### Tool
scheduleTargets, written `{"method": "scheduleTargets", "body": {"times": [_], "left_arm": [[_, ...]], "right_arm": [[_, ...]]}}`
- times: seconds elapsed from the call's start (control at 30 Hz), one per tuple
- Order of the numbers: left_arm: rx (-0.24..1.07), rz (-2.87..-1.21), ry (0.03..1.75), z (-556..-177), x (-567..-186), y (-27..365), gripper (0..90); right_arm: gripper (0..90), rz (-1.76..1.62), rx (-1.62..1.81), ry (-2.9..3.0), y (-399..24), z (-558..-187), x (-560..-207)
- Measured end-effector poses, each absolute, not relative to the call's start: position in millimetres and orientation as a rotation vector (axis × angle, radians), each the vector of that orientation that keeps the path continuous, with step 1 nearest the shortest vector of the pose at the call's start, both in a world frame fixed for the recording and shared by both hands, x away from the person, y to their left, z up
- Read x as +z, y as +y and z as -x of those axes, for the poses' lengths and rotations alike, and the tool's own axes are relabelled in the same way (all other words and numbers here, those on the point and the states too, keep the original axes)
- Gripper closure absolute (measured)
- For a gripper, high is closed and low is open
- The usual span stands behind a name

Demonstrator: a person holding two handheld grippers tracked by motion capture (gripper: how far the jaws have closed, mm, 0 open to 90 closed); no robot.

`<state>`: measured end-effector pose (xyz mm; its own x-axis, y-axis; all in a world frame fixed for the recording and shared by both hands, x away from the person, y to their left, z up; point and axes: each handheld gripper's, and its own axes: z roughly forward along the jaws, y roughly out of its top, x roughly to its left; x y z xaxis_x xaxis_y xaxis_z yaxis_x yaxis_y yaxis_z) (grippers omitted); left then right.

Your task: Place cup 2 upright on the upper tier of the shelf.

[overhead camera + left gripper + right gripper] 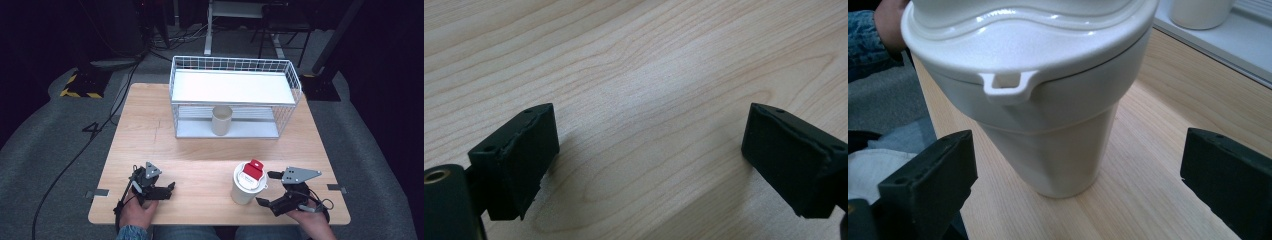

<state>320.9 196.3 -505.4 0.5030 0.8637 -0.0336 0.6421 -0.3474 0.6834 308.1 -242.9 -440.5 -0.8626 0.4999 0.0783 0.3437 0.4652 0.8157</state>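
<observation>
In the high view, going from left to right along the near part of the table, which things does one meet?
Left gripper → lidded white cup with a red piece on its lid → right gripper.

A light wooden table (150, 130) stands on grey carpet, bearing a white wire rack (235, 95) at its far edge, a cream cup (222, 120) on the rack's lower shelf, and near the front a lidded white cup (246, 186) topped by what appears to be a red tag (254, 170)
</observation>
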Motion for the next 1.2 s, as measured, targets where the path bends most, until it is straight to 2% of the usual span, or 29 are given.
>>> {"method": "scheduleTargets", "body": {"times": [0.83,1.13,1.2], "left_arm": [[0.445,-2.105,1.228,-321,-505,196,8.7],[0.449,-2.108,1.226,-322,-505,197,8.6],[0.448,-2.108,1.226,-322,-505,197,8.6]], "right_arm": [[1.9,-0.709,1.532,2.431,-214,-313,-476],[6.2,-0.663,1.530,2.404,-206,-313,-483],[9.9,-0.657,1.543,2.405,-206,-313,-483]]}}
